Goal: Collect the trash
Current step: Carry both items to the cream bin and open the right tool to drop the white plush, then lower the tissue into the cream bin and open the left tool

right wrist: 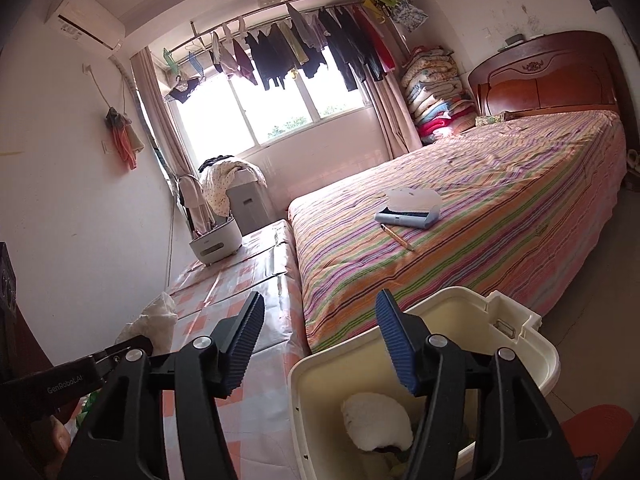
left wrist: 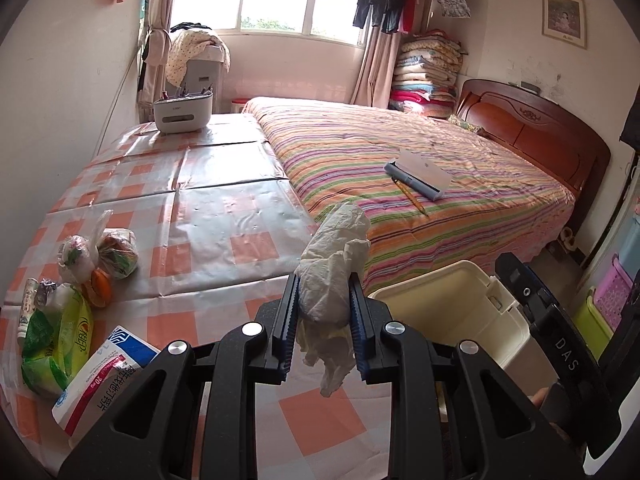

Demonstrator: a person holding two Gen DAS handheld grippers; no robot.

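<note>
My left gripper [left wrist: 325, 284] is shut on a crumpled white tissue [left wrist: 336, 248], which sticks up above the pads and hangs below them. It hovers over the checked table's right edge, just left of the cream trash bin [left wrist: 448, 300]. In the right wrist view my right gripper [right wrist: 320, 300] stands open with nothing between its fingers. It is above the near left rim of the bin [right wrist: 440, 292]. A white wad [right wrist: 378, 420] lies inside the bin, under the right finger. The held tissue [right wrist: 156, 320] shows at the left of that view.
On the table [left wrist: 224, 220] at the near left lie a green bag [left wrist: 60, 340], a red-and-white medicine box [left wrist: 100, 380] and knotted plastic bags [left wrist: 100, 256]. A white container [left wrist: 182, 112] stands at the far end. The striped bed [left wrist: 440, 152] holds a blue case [left wrist: 418, 178] and a pencil [left wrist: 412, 198].
</note>
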